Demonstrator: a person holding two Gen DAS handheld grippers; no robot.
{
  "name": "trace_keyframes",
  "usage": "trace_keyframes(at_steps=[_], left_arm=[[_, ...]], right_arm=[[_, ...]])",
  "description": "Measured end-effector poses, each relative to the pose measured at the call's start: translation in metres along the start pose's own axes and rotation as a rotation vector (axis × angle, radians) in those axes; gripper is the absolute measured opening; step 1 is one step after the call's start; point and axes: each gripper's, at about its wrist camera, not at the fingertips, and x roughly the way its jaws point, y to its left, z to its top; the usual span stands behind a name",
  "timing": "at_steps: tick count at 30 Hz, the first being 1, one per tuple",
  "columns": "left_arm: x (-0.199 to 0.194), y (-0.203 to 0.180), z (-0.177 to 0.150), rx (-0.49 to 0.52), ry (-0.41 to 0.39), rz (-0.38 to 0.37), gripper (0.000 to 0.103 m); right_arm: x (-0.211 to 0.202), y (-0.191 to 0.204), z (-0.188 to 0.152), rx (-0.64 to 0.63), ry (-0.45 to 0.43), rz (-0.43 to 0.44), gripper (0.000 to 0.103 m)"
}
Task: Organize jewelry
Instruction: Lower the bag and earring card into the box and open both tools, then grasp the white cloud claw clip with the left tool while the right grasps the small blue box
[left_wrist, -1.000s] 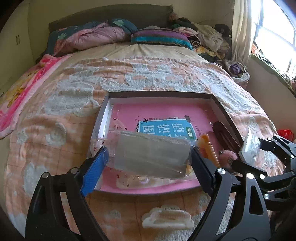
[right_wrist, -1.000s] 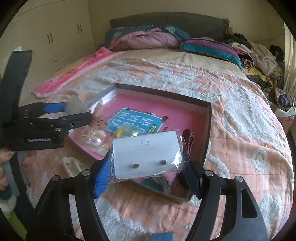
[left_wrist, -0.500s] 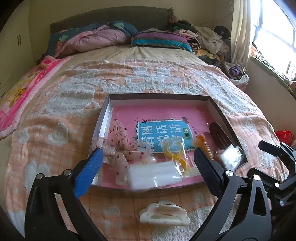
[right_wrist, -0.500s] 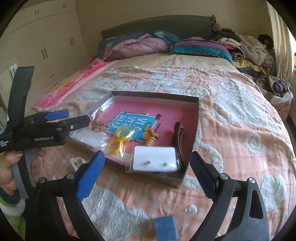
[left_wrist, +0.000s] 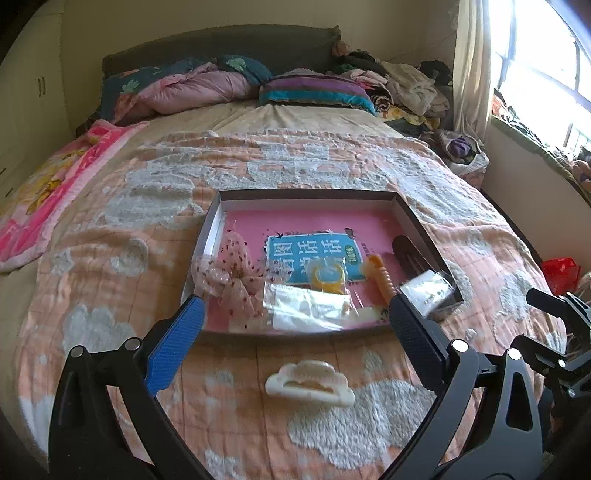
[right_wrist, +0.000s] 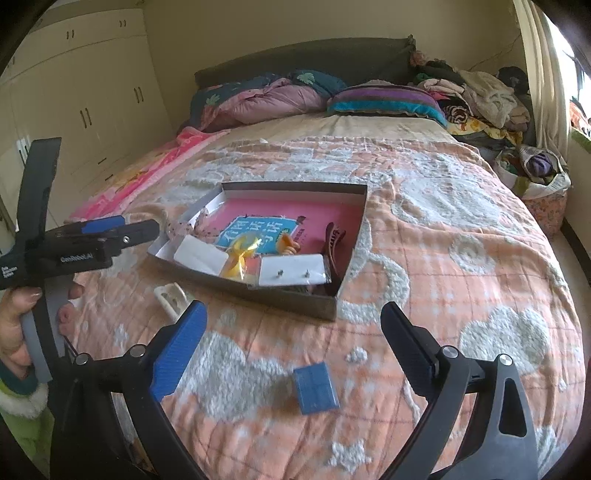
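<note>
On the bed's peach quilt (left_wrist: 110, 266), the white hair clip (left_wrist: 309, 384) lies outside the box (left_wrist: 306, 195). Both hand-held grippers, left (left_wrist: 295, 347) and right (right_wrist: 291, 347), gape apart, empty, the right's jaws opening wider. Best straddle the clip squarely before closing.

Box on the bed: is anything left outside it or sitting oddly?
Yes. A white hair claw and a small blue box lie on the bedspread outside the box. Inside, the earring card leans on the near corner.

Each hand-held gripper (right_wrist: 291, 332) has a black frame with silver screws, one blue finger pad and one black. The left one (right_wrist: 122, 230) carries white lettering on its side. The hand (right_wrist: 22, 321) wears a green sleeve with a white fleecy cuff.
</note>
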Motion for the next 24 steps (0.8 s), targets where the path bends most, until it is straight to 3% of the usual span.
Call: trace_keyframes(at_steps=[12, 24], left_arm=[[-0.004, 0.001, -0.029, -0.010, 0.045, 0.012, 0.093], [0.032, 0.000, -0.063, -0.001, 0.135, 0.003, 0.093]], right_arm=[[0.001, -0.001, -0.031, -0.008, 0.063, -0.007, 0.095], [0.034, -0.008, -0.051, -0.008, 0.166, -0.008, 0.095]])
